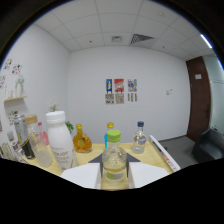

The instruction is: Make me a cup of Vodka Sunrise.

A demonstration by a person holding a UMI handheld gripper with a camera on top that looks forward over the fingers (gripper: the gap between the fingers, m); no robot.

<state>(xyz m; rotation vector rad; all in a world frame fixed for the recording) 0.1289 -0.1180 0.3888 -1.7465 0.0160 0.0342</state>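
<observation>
The fingers [116, 172] were closed on a small clear bottle [114, 162] with a light green cap [114, 134]. One white finger [82, 175] pressed on one side of it and the other white finger [150, 174] pressed on the other side. The bottle stood upright between them and had a little pale yellow drink at the bottom.

Past the fingers was a light wooden worktop [150, 156] with more bottles on it. A tall white bottle [59, 140] with a white cap stood to one side, close to the held bottle. Just behind it was a round amber bottle [82, 141] with a gold top. Right behind the green cap, an orange cap [110, 125] showed on a bottle that was mostly hidden. A bit further over stood a clear bottle [139, 138] with a dark blue cap. It was apart from the others.

Beside the white bottle was a clear bottle [38, 146] with a tan lid, and more small things crowded next to it. I could not tell what they were.

On the white back wall hung some bright posters [120, 91]. A dark brown door [199, 97] was off at the side, and a dark chair [209, 145] sat low near it
</observation>
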